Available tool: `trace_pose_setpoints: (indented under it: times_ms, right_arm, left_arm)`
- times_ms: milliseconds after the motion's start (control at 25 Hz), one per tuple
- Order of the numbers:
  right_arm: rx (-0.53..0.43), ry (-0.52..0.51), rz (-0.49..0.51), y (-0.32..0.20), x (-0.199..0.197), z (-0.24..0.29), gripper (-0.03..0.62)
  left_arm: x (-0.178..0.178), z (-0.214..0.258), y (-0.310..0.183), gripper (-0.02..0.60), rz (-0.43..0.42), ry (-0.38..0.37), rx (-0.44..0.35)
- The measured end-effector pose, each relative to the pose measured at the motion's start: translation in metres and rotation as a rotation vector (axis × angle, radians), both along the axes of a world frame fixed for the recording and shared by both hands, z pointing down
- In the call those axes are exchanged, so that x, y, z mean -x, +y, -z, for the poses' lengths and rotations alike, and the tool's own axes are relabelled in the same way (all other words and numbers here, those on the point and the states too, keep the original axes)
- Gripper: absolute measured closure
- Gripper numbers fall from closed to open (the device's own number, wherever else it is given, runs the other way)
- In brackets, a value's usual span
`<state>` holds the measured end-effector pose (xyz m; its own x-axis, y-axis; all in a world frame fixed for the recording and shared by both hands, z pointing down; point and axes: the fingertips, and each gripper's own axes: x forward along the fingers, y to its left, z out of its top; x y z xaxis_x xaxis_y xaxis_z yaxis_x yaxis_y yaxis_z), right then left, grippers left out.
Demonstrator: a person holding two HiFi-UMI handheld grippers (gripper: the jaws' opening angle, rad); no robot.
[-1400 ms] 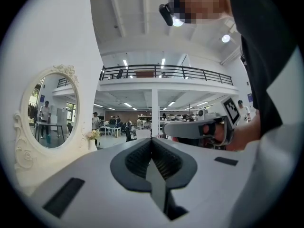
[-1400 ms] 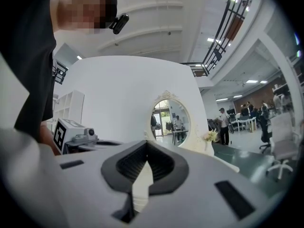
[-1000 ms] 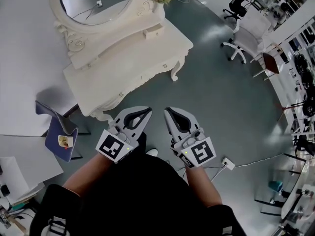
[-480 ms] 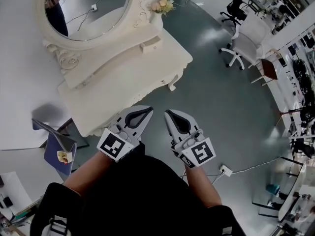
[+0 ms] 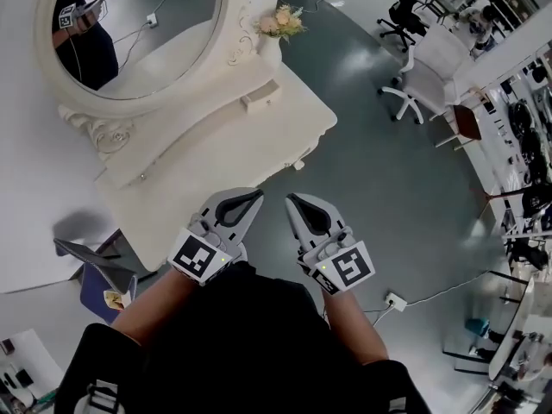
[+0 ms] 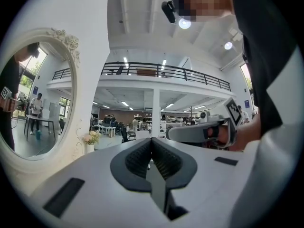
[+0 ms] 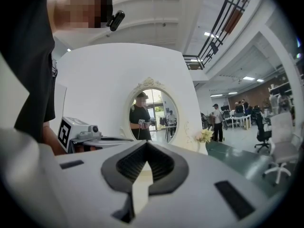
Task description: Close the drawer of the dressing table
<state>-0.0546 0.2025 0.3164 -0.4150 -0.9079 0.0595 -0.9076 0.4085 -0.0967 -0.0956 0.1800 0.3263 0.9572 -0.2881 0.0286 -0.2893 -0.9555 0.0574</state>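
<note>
- The drawer [image 5: 259,100] is a small one on the raised back tier of the dressing table [image 5: 226,149]. It sticks out from that tier, ahead of both grippers and well apart from them.
- The dressing table is white with carved legs. It stands ahead of the left gripper [image 5: 257,197] and off to its left side; its front edge runs close past that gripper's tip in the head view, and I cannot tell whether they touch.
- The left gripper's jaws are together at the tips with nothing between them. Its marker cube [image 5: 201,258] sits at the back by the person's hand.
- The right gripper [image 5: 291,200] is just beside the left one, tips near each other. It points level the same way, over bare floor [image 5: 379,179] to the right of the table's corner.
- The right gripper's jaws are also closed and empty.
- An oval mirror [image 5: 129,33] rises behind the drawer, further ahead and left of the left gripper; it reflects the person holding a gripper.
- A small bunch of flowers [image 5: 280,22] stands at the table's far end, beyond the drawer.
- A white office chair [image 5: 423,67] is far ahead and right of the right gripper.
- A socket block [image 5: 397,301] with a cable lies on the floor behind and right of the right gripper.
</note>
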Motion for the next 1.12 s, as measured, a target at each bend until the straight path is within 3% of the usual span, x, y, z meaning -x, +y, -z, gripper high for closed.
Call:
trace_pose_setpoints:
  times_ms: [320,600,1120]
  right_arm:
    - [0.022,-0.015,-0.03,-0.033,-0.011,-0.007,0.592]
    - [0.038,-0.026,-0.006,-0.077,-0.046,-0.021,0.592]
    - [0.024,-0.014,0.217,-0.173,-0.131,-0.019,0.592]
  left_arm:
    - [-0.007,-0.005,-0.039,0.588,-0.004,0.003,0.003]
    - [-0.039,-0.017,-0.078,0.588,0.021,-0.018,0.005]
    - [-0.132,-0.004,-0.162,0.588,0.209,-0.013,-0.023]
